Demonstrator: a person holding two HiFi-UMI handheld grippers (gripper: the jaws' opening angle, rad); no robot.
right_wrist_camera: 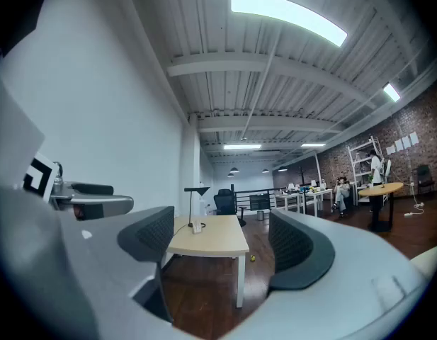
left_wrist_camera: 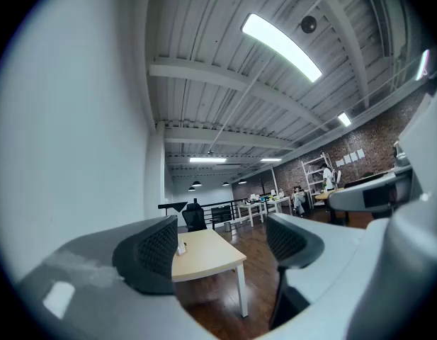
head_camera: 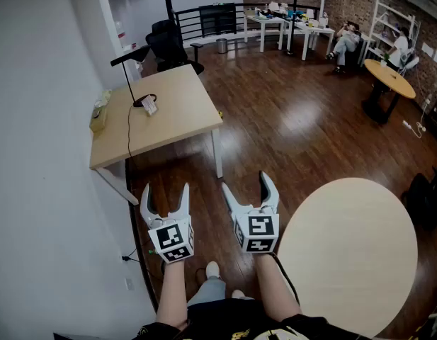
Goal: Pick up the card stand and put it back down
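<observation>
A plain white wall (head_camera: 41, 119) fills the left side of the head view. Against it stands a rectangular light-wood table (head_camera: 179, 119) on white legs. On its top a black desk lamp (head_camera: 127, 66) rises from a round base, with a cable trailing toward the near edge. The card stand (head_camera: 150, 105) – small, white and upright – sits just beside that base, well away from both grippers. A pale object lies at the table's wall-side edge, too small to identify. A black office chair (head_camera: 168, 44) is behind the table.

The left gripper (head_camera: 165, 190) is held low over the dark, glossy wooden floor (head_camera: 296, 133), its jaws spread wide with nothing between them. The right gripper (head_camera: 245, 183) is just beside it, equally wide and empty – in its own view the card stand (right_wrist_camera: 196, 227) shows far off in the gap.

To the right a round pale tabletop (head_camera: 353, 253) is bare. Farther back are white tables (head_camera: 289, 23), a brick wall (head_camera: 360, 6), a white shelf unit (head_camera: 389, 16), a small round table (head_camera: 389, 76), and seated people.
</observation>
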